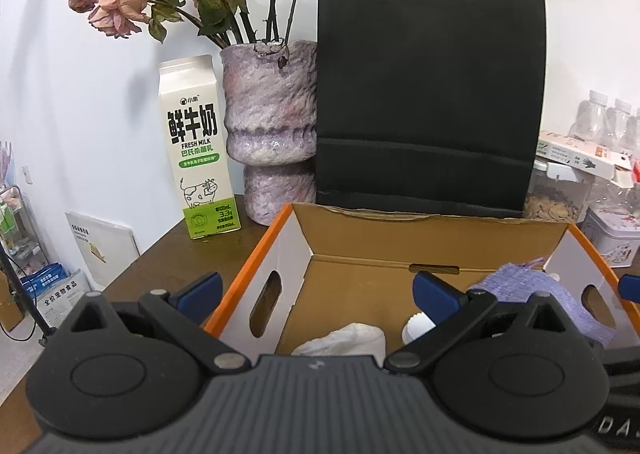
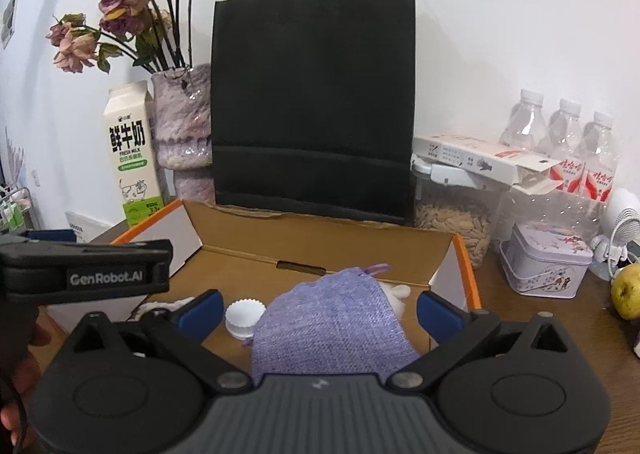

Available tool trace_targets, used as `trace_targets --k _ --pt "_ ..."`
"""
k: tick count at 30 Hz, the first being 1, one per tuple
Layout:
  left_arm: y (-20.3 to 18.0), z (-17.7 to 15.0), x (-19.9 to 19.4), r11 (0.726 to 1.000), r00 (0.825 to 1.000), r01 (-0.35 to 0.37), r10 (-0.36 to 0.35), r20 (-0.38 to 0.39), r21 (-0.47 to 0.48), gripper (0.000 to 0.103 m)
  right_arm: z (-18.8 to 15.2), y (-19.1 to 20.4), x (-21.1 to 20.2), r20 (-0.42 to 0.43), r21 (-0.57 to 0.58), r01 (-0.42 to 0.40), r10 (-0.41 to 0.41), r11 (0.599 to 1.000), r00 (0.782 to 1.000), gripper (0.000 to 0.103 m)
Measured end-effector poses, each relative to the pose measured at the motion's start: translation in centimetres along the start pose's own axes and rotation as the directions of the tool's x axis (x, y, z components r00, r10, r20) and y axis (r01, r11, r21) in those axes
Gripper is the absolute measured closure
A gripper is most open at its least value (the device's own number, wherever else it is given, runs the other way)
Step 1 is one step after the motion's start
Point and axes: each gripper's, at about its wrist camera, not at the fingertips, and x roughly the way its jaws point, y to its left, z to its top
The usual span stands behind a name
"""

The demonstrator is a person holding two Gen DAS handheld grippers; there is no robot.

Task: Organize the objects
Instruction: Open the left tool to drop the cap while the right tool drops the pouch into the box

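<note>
An open cardboard box (image 1: 360,238) with orange edges sits on the brown table, also in the right wrist view (image 2: 320,242). Inside lie a purple woven pouch (image 2: 332,330) (image 1: 520,290), a white ridged cap (image 2: 244,316) (image 1: 416,328) and a white cloth (image 1: 348,338). My left gripper (image 1: 316,292) is open and empty over the box's near left wall. My right gripper (image 2: 318,310) is open and empty, its fingers on either side of the pouch and above it. The left gripper's body (image 2: 84,270) shows at the left of the right wrist view.
Behind the box stand a black paper bag (image 2: 312,105), a purple vase (image 1: 272,125) with dried roses and a milk carton (image 1: 198,145). To the right are a jar of seeds (image 2: 452,221), a tin (image 2: 548,266), water bottles (image 2: 560,133), a flat carton (image 2: 480,161) and a pear (image 2: 628,292).
</note>
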Motion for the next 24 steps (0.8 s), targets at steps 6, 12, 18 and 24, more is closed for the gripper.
trace_targets --k 6,12,18,24 --pt "1.0 0.0 -1.8 0.999 1.000 0.023 -0.022 0.022 -0.025 0.000 0.2 0.1 -1.5 0.028 -0.006 0.003 -0.003 1.000 1.000 0.000" --pt "1.8 -0.1 -3.7 0.999 0.999 0.041 -0.040 0.035 -0.026 0.000 0.3 0.5 -3.8 0.070 -0.024 0.007 -0.005 1.000 0.998 0.000" --pt "2.7 -0.4 -6.3 0.998 0.997 0.068 -0.067 0.040 -0.010 0.000 0.1 0.9 -7.1 0.121 -0.038 0.006 -0.002 0.999 0.993 0.000" --pt "3.5 -1.0 -9.2 0.995 0.994 0.099 -0.098 0.050 -0.015 0.000 -0.7 1.5 -10.5 0.160 -0.055 0.007 0.002 0.998 0.987 0.000"
